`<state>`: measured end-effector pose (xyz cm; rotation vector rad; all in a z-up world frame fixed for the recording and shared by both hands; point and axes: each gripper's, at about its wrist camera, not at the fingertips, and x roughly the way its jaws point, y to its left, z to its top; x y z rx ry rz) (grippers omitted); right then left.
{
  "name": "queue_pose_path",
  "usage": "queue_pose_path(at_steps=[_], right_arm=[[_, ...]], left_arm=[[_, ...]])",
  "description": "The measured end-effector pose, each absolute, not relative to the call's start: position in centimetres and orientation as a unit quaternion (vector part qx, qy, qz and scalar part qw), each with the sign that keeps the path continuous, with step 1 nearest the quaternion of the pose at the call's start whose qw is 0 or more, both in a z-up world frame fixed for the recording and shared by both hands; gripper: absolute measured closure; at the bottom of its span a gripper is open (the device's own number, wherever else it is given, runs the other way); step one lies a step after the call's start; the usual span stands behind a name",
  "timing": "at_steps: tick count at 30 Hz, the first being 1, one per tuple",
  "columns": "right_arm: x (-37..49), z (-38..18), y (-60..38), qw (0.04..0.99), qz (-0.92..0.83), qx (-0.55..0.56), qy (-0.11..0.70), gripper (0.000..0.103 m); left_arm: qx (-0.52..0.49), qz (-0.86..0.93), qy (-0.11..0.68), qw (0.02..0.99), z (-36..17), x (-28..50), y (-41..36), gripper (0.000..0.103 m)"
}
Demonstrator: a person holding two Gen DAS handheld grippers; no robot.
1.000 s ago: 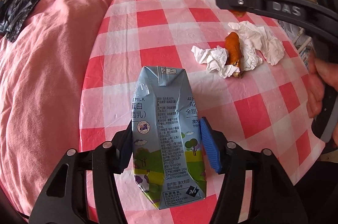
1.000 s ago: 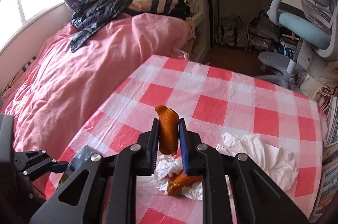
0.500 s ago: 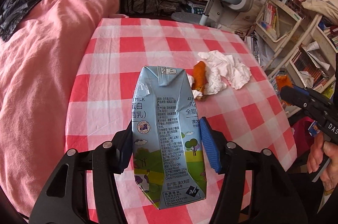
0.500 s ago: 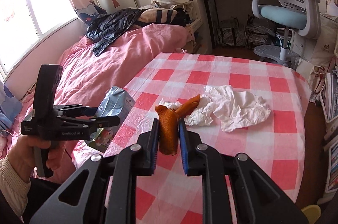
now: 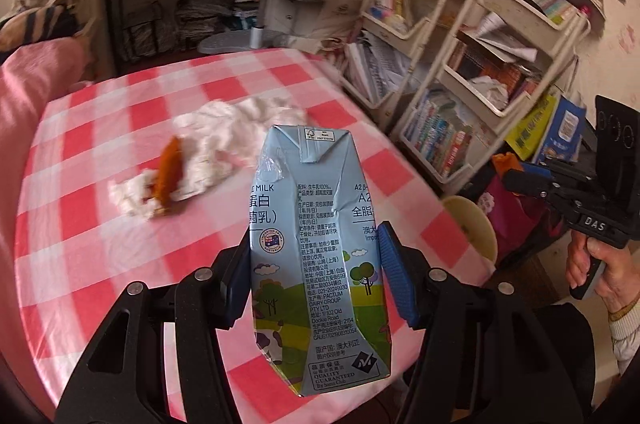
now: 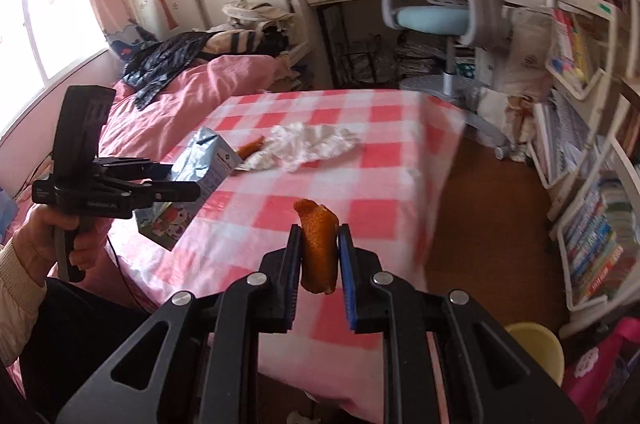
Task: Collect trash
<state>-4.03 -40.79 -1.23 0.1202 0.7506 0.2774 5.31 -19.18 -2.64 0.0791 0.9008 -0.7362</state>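
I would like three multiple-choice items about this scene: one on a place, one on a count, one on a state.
1. Where does the crumpled white tissue lie?
A. on the red-and-white checked tablecloth
B. on the pink bed
C. in the pale yellow bin

2. How many orange peel pieces lie on the cloth?
A. none
B. one
C. three

3. What does the left tool hold?
A. nothing
B. a tissue
C. the light blue milk carton

Answers: 1 A, the tissue rests mid-cloth. 2 B, one peel on the table lies beside the tissue; the other orange peel piece is in the right tool. 3 C, its pads press on the carton's sides.
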Motion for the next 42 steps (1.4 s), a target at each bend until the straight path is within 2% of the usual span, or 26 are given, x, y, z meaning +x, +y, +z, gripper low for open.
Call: queue_pose_path(at_steps=[5,10,11,12,14,16,19,20,22,26,28,30,35,38,40,42], right_arm=[[-7.7,-5.0,-49.7,0.913,0.059,0.111,0.387,0.084],[-9.9,-9.6,-55.7,0.898,0.005,0.165,0.408,0.082],[-10.3,-10.7,-57.0,0.894,-0.009,0.18,0.41,0.072],[-10.7,-11.3,-57.9,0.892,-0.019,0.194,0.409,0.057],[-11.8,-12.3,-59.5,0.889,-0.045,0.214,0.402,0.048],[-12.9,-12.5,-60.8,0.889,-0.065,0.235,0.388,0.048],[-13.9,-11.5,-61.7,0.897,-0.089,0.24,0.361,0.048],[-14.0,-10.9,-61.5,0.901,-0.091,0.238,0.352,0.047],[-13.4,-9.2,-60.4,0.913,-0.086,0.223,0.331,0.045],[-11.5,-4.5,-55.5,0.942,-0.05,0.183,0.275,0.028],[-10.0,-2.3,-52.6,0.954,-0.022,0.163,0.251,0.024],[-8.1,0.0,-48.9,0.962,0.011,0.143,0.232,0.015],[-4.0,3.4,-40.5,0.969,0.068,0.115,0.209,0.01],[-2.6,2.6,-36.0,0.969,0.089,0.1,0.207,0.01],[-1.1,1.7,-33.1,0.96,0.114,0.067,0.248,0.01],[-1.3,1.9,-31.4,0.965,0.119,0.041,0.232,0.01]], left_arm=[[0.084,-0.425,0.423,0.796,-2.9,3.1,-31.3,0.048],[0.13,-0.478,0.435,0.752,-5.5,0.8,-43.4,0.048],[0.14,-0.486,0.441,0.741,-6.4,0.4,-45.7,0.048],[0.147,-0.491,0.447,0.733,-7.3,-0.1,-47.8,0.047],[0.164,-0.491,0.462,0.72,-9.2,-0.6,-51.5,0.047],[0.188,-0.479,0.472,0.716,-10.6,-1.2,-54.0,0.046],[0.208,-0.453,0.46,0.735,-10.4,-1.9,-55.0,0.031],[0.207,-0.446,0.449,0.746,-9.8,-2.1,-54.5,0.024],[0.207,-0.414,0.424,0.778,-8.3,-2.1,-52.5,0.02],[0.165,-0.343,0.395,0.836,-4.8,-0.9,-44.5,0.012],[0.142,-0.3,0.378,0.864,-2.9,-0.2,-39.4,0.01],[0.118,-0.254,0.361,0.889,-0.8,0.5,-34.1,0.008],[0.076,-0.164,0.31,0.933,2.2,1.2,-22.1,0.008],[0.047,-0.123,0.294,0.947,1.6,1.6,-16.1,0.008],[0.025,-0.092,0.312,0.945,0.4,2.3,-12.5,0.008],[0.017,-0.073,0.338,0.938,0.1,3.6,-9.6,0.008]])
